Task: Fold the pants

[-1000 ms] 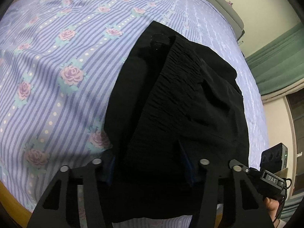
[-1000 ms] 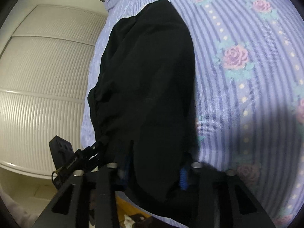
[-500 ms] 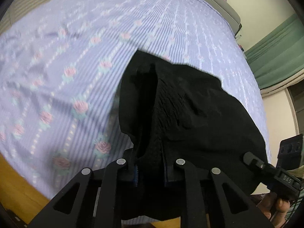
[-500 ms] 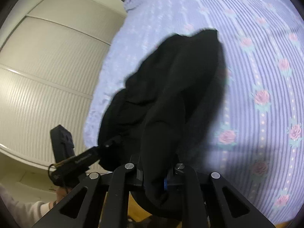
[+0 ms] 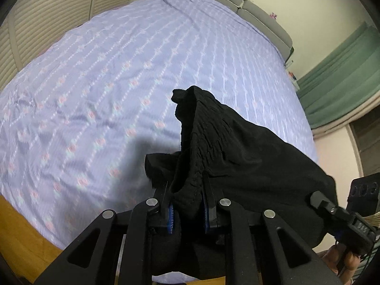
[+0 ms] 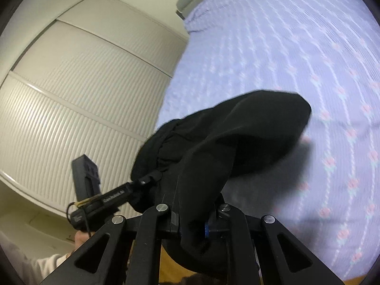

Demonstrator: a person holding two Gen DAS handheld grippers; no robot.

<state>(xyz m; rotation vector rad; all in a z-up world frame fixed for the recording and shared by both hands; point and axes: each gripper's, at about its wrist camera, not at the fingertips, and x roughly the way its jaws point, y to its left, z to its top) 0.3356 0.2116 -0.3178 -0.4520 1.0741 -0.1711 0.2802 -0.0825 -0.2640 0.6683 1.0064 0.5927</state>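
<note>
The left gripper (image 5: 187,204) had its fingers drawn close together, clamped on a gathered, crinkled band of the black pants (image 5: 237,147). The blue-edged pads (image 5: 170,216) pressed the cloth from both sides. The right gripper (image 6: 191,218) was likewise closed tight on a smooth fold of the pants (image 6: 237,133), with cloth bunched between its fingers and spilling below them.

The pants were soft, matte black fabric, held up above the near edge of the bed (image 5: 142,59) and draped between the two grippers; whether any part touched the bed could not be told. The bed carried a lilac striped sheet with rows of small pink roses, lightly creased. Beyond the bed stood a grey padded headboard (image 5: 249,9). A ribbed white wardrobe door (image 6: 83,95) flanked one side of the bed, and green curtains (image 5: 344,76) the other.
</note>
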